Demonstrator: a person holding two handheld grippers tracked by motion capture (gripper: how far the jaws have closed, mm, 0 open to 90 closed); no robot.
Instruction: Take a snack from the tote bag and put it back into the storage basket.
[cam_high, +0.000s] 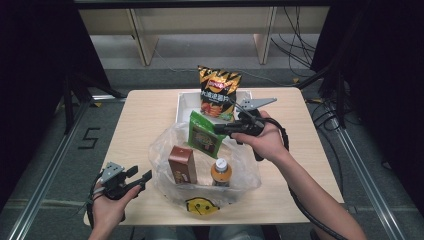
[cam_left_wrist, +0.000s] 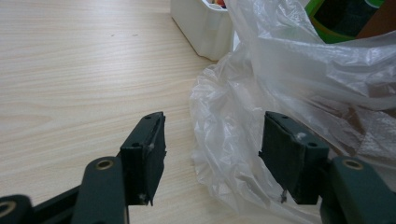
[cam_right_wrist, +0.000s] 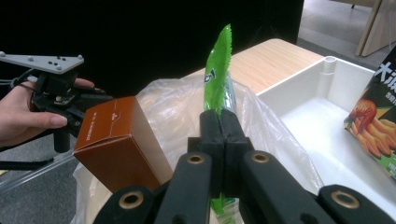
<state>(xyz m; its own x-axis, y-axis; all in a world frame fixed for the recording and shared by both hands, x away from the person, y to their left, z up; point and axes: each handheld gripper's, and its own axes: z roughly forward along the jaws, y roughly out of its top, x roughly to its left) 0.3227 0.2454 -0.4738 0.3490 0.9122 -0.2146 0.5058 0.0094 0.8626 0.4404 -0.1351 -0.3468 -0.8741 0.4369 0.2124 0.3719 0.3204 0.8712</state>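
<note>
A clear plastic bag (cam_high: 160, 150) lies open mid-table. Inside it stand a brown box (cam_high: 182, 165) and a bottle (cam_high: 220, 171) with an orange cap. My right gripper (cam_high: 220, 130) is shut on the edge of a green packet (cam_high: 202, 135), held upright over the bag's far side. In the right gripper view the jaws (cam_right_wrist: 219, 121) pinch the green packet (cam_right_wrist: 218, 65) beside the brown box (cam_right_wrist: 119, 144). My left gripper (cam_high: 142, 177) stands open at the bag's left edge. Its jaws (cam_left_wrist: 212, 140) straddle a fold of the plastic bag (cam_left_wrist: 299, 70) without closing on it.
A white tray (cam_high: 185, 102) sits at the back of the table with a chips bag (cam_high: 218, 92) standing in it. Bare tabletop (cam_high: 135, 125) lies left of the bag. The table's front edge runs just below the bag's yellow smiley print (cam_high: 202, 206).
</note>
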